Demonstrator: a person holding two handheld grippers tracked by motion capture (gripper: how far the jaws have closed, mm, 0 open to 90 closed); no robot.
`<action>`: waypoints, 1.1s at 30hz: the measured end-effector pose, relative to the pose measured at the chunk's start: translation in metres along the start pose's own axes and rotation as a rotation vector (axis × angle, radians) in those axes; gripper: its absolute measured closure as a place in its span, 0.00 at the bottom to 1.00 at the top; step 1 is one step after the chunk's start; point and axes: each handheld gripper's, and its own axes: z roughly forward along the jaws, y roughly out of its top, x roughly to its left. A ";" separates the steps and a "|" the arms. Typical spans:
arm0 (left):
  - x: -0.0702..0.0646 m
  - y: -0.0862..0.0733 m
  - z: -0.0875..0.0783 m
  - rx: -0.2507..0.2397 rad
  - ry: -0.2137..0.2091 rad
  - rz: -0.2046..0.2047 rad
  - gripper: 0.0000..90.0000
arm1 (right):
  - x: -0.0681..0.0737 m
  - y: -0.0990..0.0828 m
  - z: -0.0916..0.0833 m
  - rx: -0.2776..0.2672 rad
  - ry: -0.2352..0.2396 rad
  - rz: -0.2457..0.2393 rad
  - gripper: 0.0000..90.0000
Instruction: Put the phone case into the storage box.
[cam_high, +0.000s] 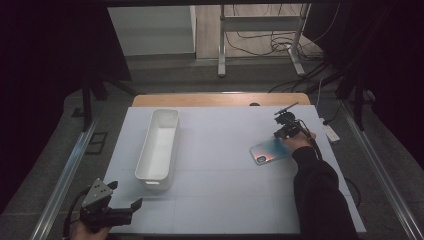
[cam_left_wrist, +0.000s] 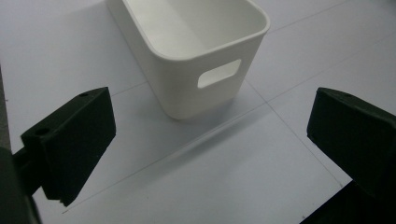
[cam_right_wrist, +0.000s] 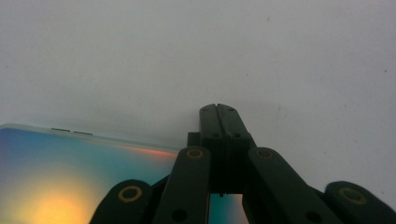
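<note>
A phone (cam_high: 270, 151) with a blue-to-orange back lies flat on the white table (cam_high: 225, 195), right of centre. My right gripper (cam_high: 286, 134) points down at the phone's far right end. Its jaws are pressed together with nothing between them. In the right gripper view the shut right gripper (cam_right_wrist: 217, 108) reaches just past the phone (cam_right_wrist: 70, 177) edge, over bare table. My left gripper (cam_high: 127, 193) is at the table's near left corner, open and empty. It faces the near end of a long white bin (cam_high: 153, 182). The left gripper (cam_left_wrist: 210, 140) jaws stand wide apart before the bin (cam_left_wrist: 187, 88).
The bin is empty and has a handle slot (cam_left_wrist: 218, 73) in its near end wall. A wooden strip (cam_high: 220, 99) borders the table's far edge. A white power strip (cam_high: 330, 132) lies off the right side. Desk legs and cables stand beyond on the floor.
</note>
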 end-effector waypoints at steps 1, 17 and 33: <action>0.000 0.000 0.000 0.000 0.000 0.000 0.02 | 0.000 -0.001 -0.001 0.002 0.001 -0.002 0.99; 0.000 0.000 0.000 0.004 0.003 0.003 0.02 | 0.006 -0.019 -0.009 0.022 0.034 -0.042 0.99; -0.001 0.001 0.001 0.008 0.004 0.005 0.02 | 0.010 -0.039 -0.022 0.033 0.072 -0.061 0.99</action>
